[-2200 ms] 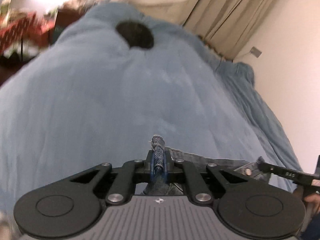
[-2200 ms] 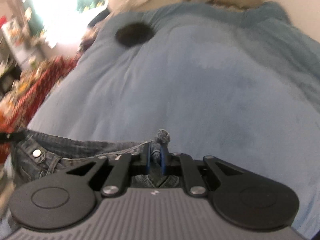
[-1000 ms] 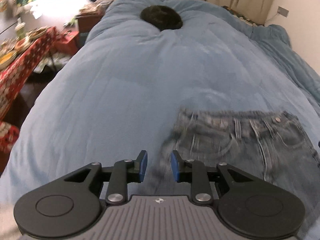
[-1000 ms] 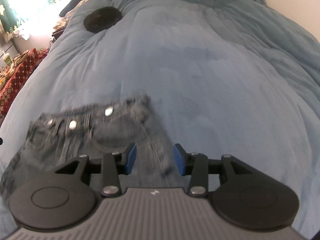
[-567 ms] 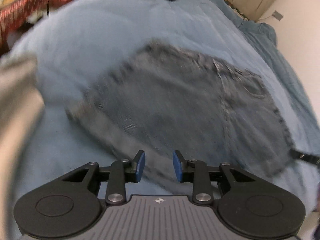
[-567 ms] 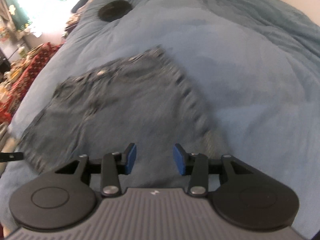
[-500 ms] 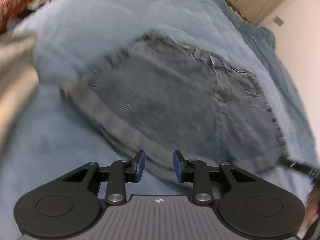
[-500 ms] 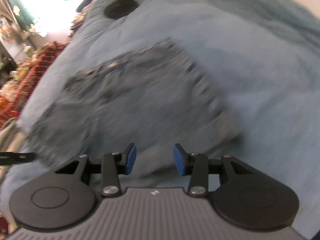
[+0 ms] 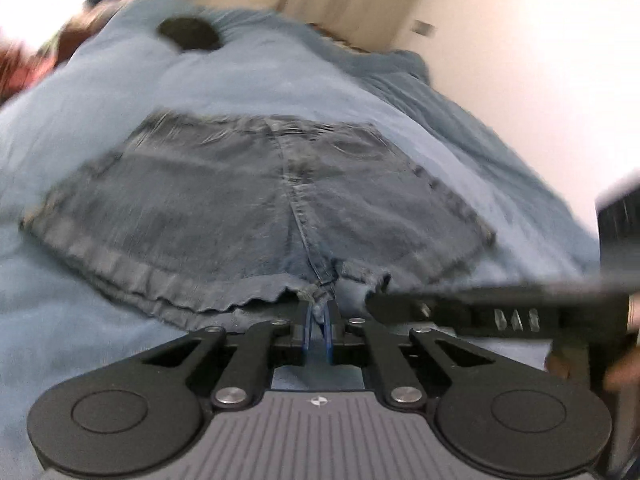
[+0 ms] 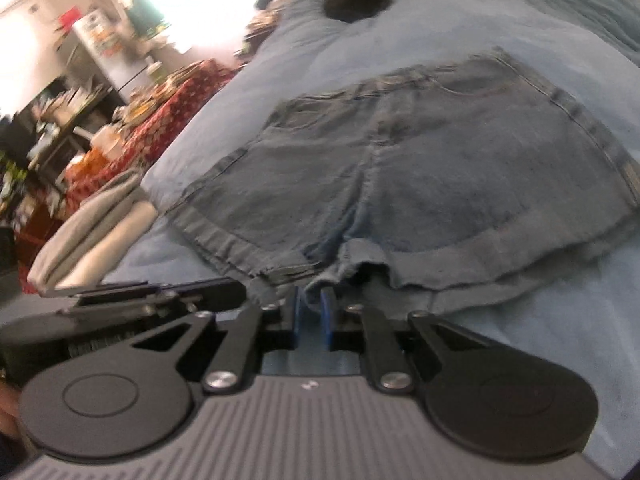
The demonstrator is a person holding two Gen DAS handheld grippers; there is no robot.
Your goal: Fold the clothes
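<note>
From the left wrist, the denim shorts (image 9: 256, 200) lie flat on the bed's blue duvet (image 9: 100, 340), waistband toward the far end, hems toward the camera, center seam running straight away. The left gripper (image 9: 318, 320), just closed, pinches the crotch seam at the near hem.

From the right wrist, the shorts (image 10: 460, 168) lie the same way. The right gripper (image 10: 309, 312) has been narrowing; its blue pads have hem fabric between them, though whether they press it is unclear.

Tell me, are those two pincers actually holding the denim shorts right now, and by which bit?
Yes. Both have just closed on the denim shorts at the crotch: the left gripper pinches the centre seam, the right gripper the hem beside it.
</note>
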